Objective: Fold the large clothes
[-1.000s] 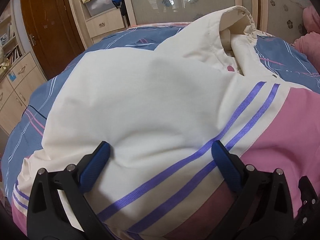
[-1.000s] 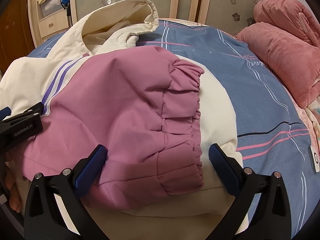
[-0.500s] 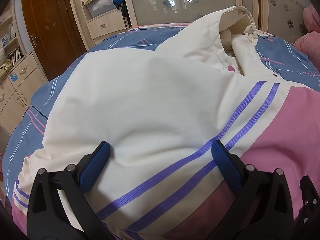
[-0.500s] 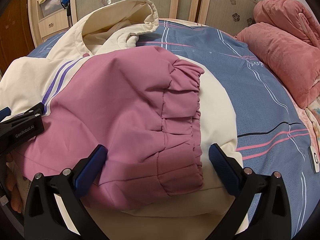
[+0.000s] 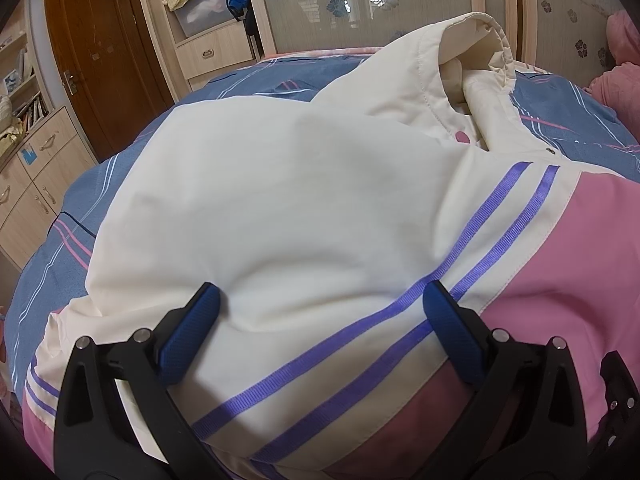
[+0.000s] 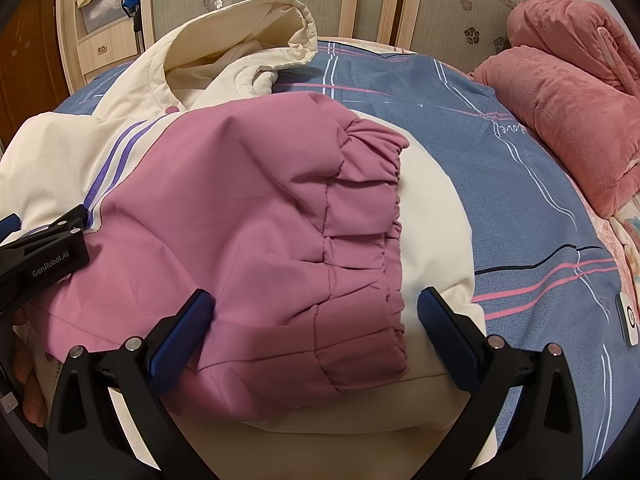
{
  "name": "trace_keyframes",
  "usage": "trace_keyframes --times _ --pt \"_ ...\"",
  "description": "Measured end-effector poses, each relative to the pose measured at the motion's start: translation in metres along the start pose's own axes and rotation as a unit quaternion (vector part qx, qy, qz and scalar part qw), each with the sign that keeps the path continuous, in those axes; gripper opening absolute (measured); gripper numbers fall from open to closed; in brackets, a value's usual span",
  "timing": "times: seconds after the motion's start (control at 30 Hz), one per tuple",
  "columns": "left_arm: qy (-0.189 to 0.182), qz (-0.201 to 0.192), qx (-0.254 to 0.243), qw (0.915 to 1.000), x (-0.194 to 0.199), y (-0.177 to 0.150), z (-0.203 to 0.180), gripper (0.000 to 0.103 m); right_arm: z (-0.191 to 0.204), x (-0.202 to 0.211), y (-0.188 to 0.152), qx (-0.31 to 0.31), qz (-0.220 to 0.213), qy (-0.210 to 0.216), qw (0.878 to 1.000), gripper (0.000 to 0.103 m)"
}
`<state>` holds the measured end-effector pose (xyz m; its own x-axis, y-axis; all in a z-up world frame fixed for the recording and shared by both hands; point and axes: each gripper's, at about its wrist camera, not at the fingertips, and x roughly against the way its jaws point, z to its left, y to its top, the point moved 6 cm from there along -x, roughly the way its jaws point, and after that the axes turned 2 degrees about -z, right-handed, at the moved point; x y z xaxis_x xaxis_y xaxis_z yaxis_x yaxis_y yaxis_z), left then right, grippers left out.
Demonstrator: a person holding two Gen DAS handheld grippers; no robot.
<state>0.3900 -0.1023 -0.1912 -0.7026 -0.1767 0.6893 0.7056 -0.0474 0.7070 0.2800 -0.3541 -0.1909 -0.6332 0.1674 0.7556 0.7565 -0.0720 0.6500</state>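
A cream and pink jacket is seen laid on the bed, hood toward the wardrobe. One pink sleeve is already folded across the body; judged roughly midway, with the body fold and hood left to be done. The left hand-held gripper is held spread over the cream panel, nothing pinched. The right hand-held gripper is likewise spread, straddling the sleeve cuff. A rolled pink blanket is noted well apart at the right; a small white device lies near the bed edge. Nothing is seen blocking the fold.
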Motion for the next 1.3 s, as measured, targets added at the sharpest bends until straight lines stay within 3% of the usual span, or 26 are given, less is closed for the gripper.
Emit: trace_keyframes --times 0.6,0.73,0.8,1.07,1.3 --pt "-0.001 0.0 0.0 1.0 0.001 0.0 0.001 0.101 0.001 -0.001 0.0 0.001 0.0 -0.001 1.0 0.102" --pt "0.022 -0.024 0.026 0.9991 0.019 0.005 0.012 0.101 0.0 -0.001 0.001 0.002 0.0 0.0 1.0 0.102" --pt "0.015 -0.033 0.028 0.999 0.027 0.005 0.015 0.101 0.0 -0.002 0.001 0.003 0.0 0.0 1.0 0.102" --pt "-0.009 0.029 0.014 0.9994 0.017 -0.014 0.021 0.101 0.001 -0.002 0.001 0.008 -0.003 -0.004 1.0 0.102" --pt "-0.009 0.027 0.018 0.9994 0.007 -0.014 0.019 0.101 0.0 -0.002 0.002 0.01 -0.005 -0.004 1.0 0.102"
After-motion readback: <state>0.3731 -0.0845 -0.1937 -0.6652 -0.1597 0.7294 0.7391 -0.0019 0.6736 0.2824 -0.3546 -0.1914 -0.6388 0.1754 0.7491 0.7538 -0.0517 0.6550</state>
